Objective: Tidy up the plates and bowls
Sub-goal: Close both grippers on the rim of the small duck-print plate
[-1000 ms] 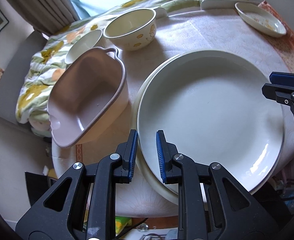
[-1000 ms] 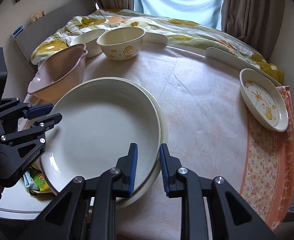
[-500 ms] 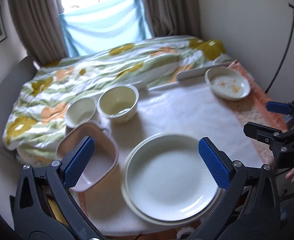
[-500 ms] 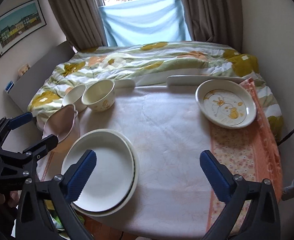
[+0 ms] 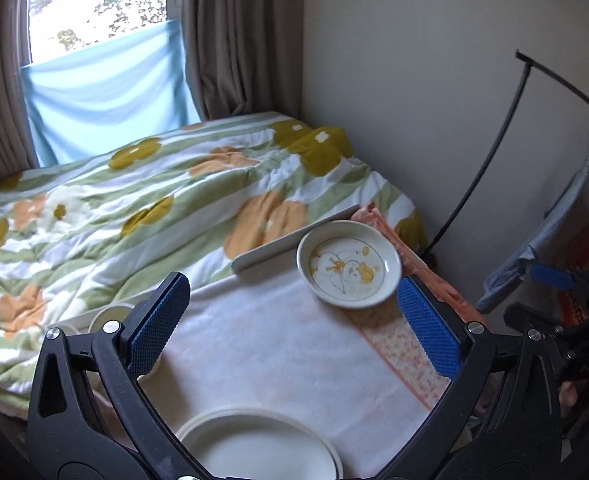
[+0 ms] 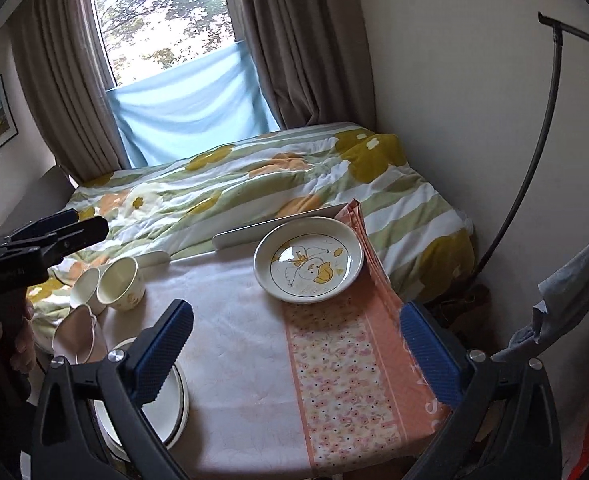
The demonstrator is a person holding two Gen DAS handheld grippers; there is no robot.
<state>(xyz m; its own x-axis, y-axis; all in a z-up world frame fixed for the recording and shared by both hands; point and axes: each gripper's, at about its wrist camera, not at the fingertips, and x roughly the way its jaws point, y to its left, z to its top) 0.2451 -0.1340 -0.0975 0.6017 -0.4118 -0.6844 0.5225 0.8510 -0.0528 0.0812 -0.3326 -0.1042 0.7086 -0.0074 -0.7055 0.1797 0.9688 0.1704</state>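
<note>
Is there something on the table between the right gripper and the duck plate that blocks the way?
Nothing visible does. Only bare tablecloth lies between the open right gripper and the duck plate. The two bowls stand off to the left.

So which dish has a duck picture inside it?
The shallow dish at the far side of the table, partly on the orange flowered cloth. The big plates nearest are plain white inside.
</note>
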